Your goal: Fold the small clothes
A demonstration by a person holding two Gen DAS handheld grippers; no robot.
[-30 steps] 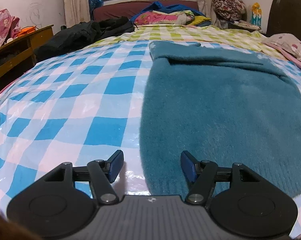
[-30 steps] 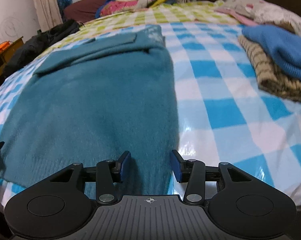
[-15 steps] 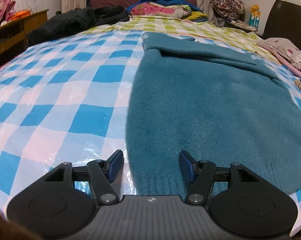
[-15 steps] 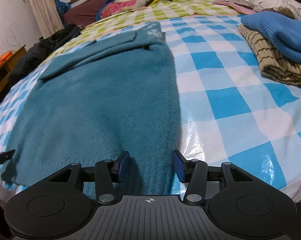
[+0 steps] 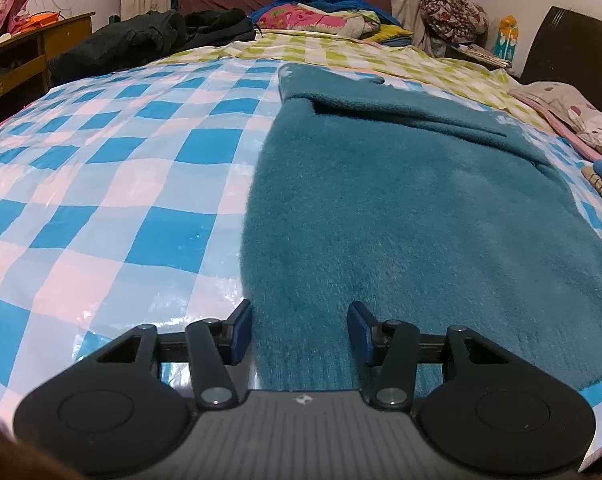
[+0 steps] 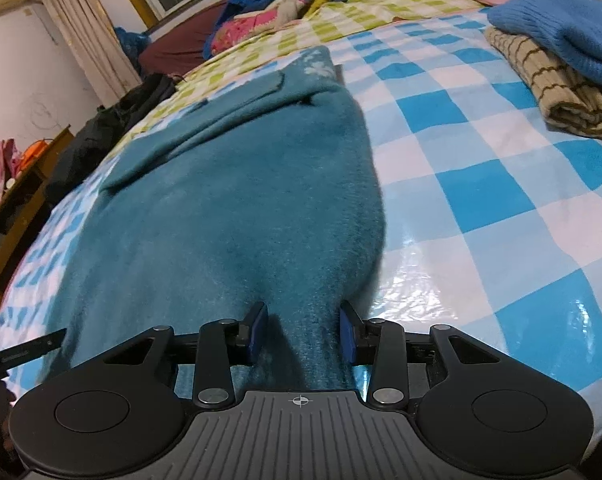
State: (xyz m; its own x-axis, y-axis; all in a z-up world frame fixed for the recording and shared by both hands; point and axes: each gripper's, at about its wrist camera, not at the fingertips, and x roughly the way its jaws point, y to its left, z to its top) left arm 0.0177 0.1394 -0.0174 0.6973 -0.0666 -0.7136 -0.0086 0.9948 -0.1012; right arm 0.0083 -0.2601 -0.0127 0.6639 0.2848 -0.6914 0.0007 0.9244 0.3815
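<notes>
A fuzzy teal sweater [image 5: 401, 208] lies flat on the blue-and-white checked sheet [image 5: 101, 200], its sleeves folded across the far end. My left gripper [image 5: 300, 330] is open, its jaws straddling the sweater's near left hem corner. In the right wrist view the same sweater [image 6: 241, 208] fills the middle. My right gripper [image 6: 303, 334] is open, its jaws straddling the near right hem corner, where the cloth bunches up between them. The tip of the left gripper [image 6: 25, 350] shows at the left edge of the right wrist view.
A folded striped garment [image 6: 561, 92] with a blue knit [image 6: 565, 28] on it sits at the right of the bed. Black clothes [image 5: 149, 40] and piled bedding [image 5: 321, 20] lie at the far end. A wooden shelf [image 5: 25, 60] stands at the left.
Both grippers have moved forward onto the sweater's near hem. The left slid right so the hem corner now lies between its jaws. The right jaws have narrowed slightly around the cloth.
</notes>
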